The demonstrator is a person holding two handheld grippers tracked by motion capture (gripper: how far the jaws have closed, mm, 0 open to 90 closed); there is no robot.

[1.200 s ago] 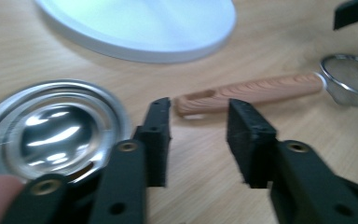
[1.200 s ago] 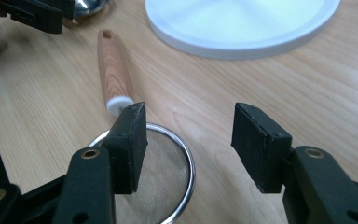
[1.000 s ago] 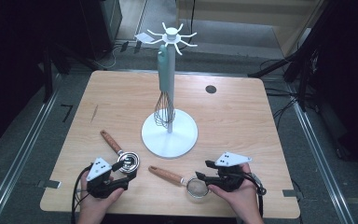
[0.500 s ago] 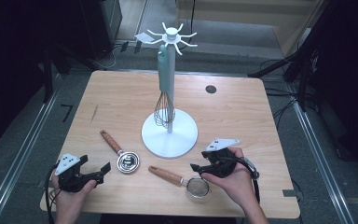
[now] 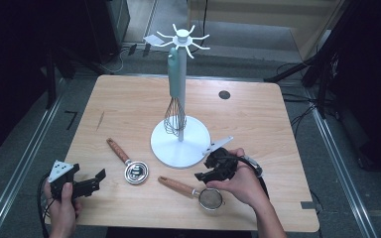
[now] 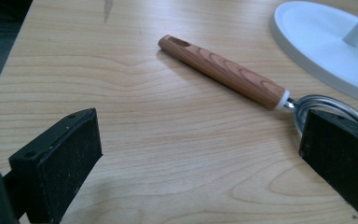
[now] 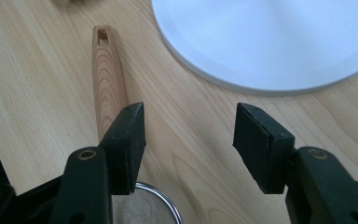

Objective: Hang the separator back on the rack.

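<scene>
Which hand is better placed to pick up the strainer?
Right. The right gripper hangs open just above the strainer, beside its wooden handle. The left gripper sits open near the table's left edge, closer to the other utensil.

One stand (image 5: pixel 180 144), one whisk (image 5: pixel 175 111), one strainer (image 5: pixel 193 191), one scoop (image 5: pixel 128 162).

Tool (image 7: pixel 189 144) open over strainer (image 7: pixel 109 84), white base (image 7: pixel 270 42) beyond

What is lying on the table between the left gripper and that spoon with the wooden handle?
Nothing: in the high view, only bare wood separates the open left gripper from the spoon. The left gripper view shows the same bare tabletop before the spoon's handle.
</scene>
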